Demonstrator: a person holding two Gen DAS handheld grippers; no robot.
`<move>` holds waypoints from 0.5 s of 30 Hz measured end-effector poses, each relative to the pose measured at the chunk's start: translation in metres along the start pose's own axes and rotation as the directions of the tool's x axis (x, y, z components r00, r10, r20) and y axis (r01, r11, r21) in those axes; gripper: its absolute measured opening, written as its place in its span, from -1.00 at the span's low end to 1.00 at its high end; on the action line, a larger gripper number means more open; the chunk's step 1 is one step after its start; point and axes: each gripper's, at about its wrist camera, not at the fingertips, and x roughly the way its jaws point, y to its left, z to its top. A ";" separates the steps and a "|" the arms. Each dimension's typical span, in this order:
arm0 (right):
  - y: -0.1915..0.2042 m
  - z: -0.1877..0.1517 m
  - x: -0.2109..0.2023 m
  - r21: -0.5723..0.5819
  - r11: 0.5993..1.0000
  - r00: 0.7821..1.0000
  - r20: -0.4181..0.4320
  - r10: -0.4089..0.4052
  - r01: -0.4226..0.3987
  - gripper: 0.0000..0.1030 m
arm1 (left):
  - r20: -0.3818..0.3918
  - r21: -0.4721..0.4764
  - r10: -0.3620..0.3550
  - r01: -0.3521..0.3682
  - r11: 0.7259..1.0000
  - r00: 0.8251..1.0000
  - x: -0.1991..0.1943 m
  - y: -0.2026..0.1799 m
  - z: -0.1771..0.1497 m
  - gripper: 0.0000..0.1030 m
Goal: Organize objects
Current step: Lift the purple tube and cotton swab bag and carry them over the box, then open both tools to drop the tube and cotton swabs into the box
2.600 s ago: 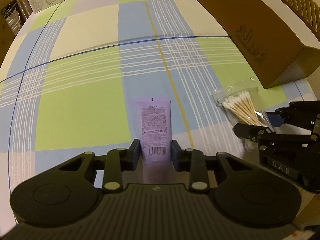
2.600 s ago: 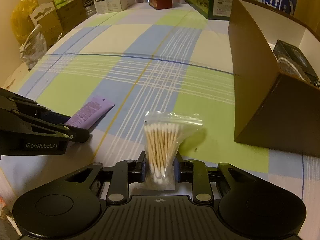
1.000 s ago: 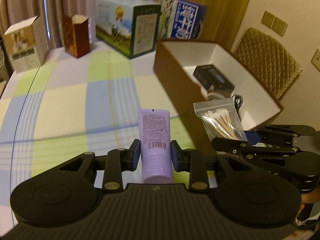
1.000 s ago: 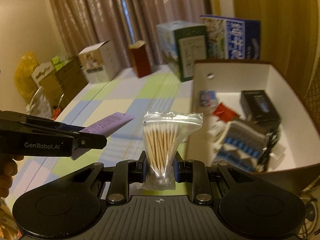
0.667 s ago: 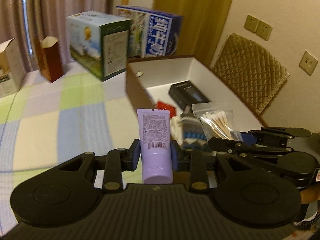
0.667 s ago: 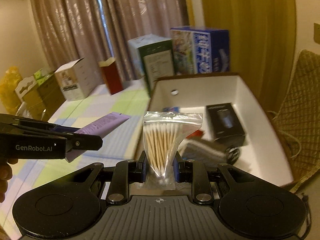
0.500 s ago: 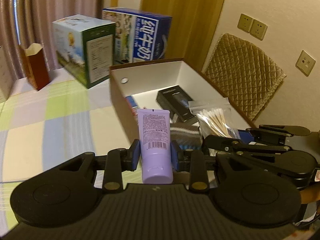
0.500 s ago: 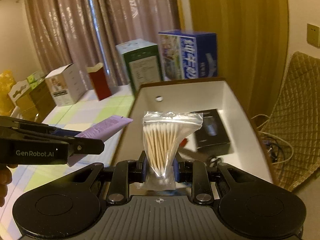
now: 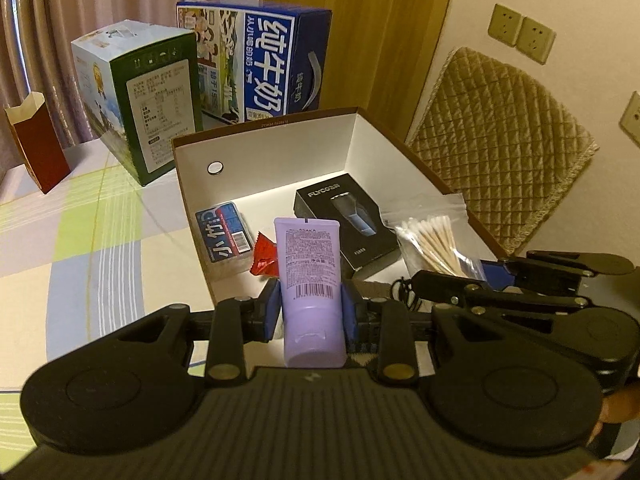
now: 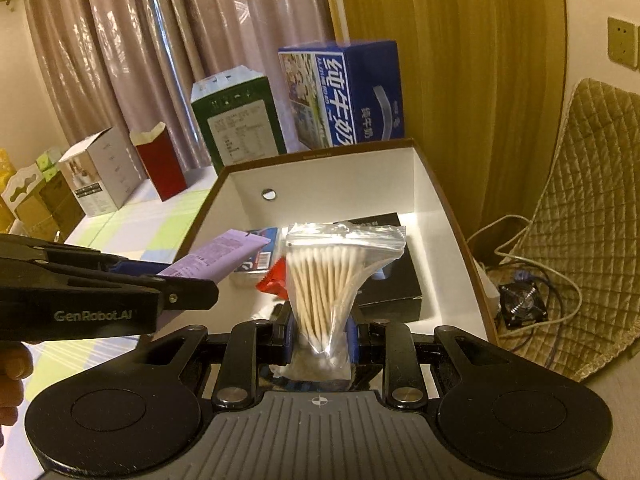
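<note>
My left gripper (image 9: 311,307) is shut on a purple tube (image 9: 310,264) and holds it upright over the near end of the open brown box (image 9: 280,160). My right gripper (image 10: 320,334) is shut on a clear bag of cotton swabs (image 10: 332,280), held over the same box (image 10: 332,172). The tube also shows in the right wrist view (image 10: 224,256), and the swab bag in the left wrist view (image 9: 434,240). Inside the box lie a black shaver carton (image 9: 346,216), a blue packet (image 9: 224,230) and a red wrapper (image 9: 264,258).
A blue milk carton (image 9: 260,64) and a green-and-white box (image 9: 140,96) stand behind the brown box. A red paper bag (image 9: 36,140) stands at the left on the checked tablecloth (image 9: 80,240). A quilted chair (image 9: 504,136) is to the right. Cables (image 10: 532,272) lie on the floor.
Both grippers lifted their items off the tablecloth and carried them right and forward, until they hang over the open box. Both grips stayed shut.
</note>
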 end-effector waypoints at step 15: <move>-0.011 0.021 0.038 -0.001 1.000 0.999 -0.040 0.031 -0.031 -0.57 | -0.065 -0.026 0.073 -0.075 0.997 0.995 0.057 0.013 0.027 -0.47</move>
